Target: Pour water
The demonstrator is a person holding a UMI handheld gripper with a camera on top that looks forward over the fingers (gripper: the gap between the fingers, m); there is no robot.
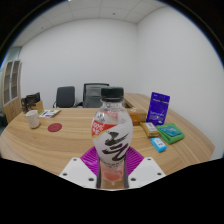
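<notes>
The tool (113, 170) grips a bottle (112, 135) between its purple pads, upright above the tabletop (60, 140). The bottle is clear plastic with a dark cap, a white label and black script. A white mug (33, 119) stands well apart from it.

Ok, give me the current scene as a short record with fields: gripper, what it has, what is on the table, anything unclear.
gripper: fingers closed on the bottle, one at each side of its lower body
bottle: upright, cap on, clear with a printed label
table: light wood, round-edged
mug: white, beyond the fingers, far side of the table
purple box: standing upright beyond the bottle
green box: lying flat near the purple box
chairs: behind the table
unclear: water level in the bottle
</notes>
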